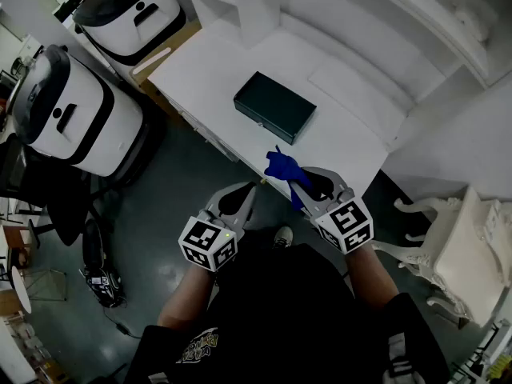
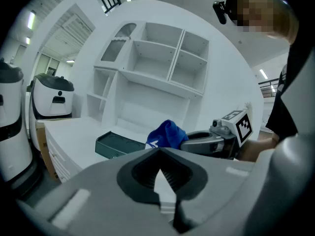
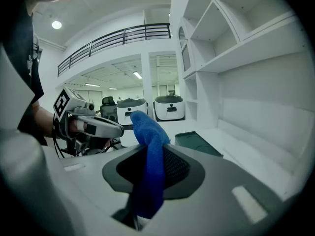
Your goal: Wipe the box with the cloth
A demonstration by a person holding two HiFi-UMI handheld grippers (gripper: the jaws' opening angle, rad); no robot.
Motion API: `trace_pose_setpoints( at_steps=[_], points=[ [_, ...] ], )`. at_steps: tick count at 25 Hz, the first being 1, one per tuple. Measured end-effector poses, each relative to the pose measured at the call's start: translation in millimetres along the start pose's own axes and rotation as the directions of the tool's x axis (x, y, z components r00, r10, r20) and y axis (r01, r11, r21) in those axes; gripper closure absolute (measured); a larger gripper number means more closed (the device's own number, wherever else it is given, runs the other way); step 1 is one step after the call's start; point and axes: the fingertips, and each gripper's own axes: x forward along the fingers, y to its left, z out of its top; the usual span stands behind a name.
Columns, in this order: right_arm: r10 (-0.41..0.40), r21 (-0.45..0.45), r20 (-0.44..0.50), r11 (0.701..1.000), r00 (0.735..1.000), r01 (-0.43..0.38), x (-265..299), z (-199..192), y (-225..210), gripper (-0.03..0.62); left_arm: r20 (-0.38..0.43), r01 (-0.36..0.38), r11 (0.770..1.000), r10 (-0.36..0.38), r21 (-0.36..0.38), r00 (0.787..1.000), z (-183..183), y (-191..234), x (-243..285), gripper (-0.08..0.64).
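While right gripper (image 1: 302, 184) fingers clamp cloth (image 1: 282, 166), left gripper (image 1: 249, 190) fingers meet empty; both point toward box (image 1: 274, 106).

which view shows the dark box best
The head view: the whole dark green box shows from above, lying flat on the white table. The left gripper view shows only its near side, its right end hidden behind the blue cloth. The right gripper view shows just one end, small.
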Motion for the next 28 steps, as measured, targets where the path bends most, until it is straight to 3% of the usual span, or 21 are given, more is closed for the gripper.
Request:
trace_pose_setpoints(
  at_steps=[16,28],
  points=[
    [-0.023,0.063,-0.008,0.998,1.0,0.023,-2,-13,-15,0.474,-0.042,0.034,0.999,-0.034,-0.017,0.999,-9,-4,20,0.56],
    [0.004,0.108,-0.007,0.994,1.0,-0.003,20,-10,-4,0.474,-0.042,-0.004,1.0,0.003,-0.02,0.999,-8,16,2,0.56]
  ],
)
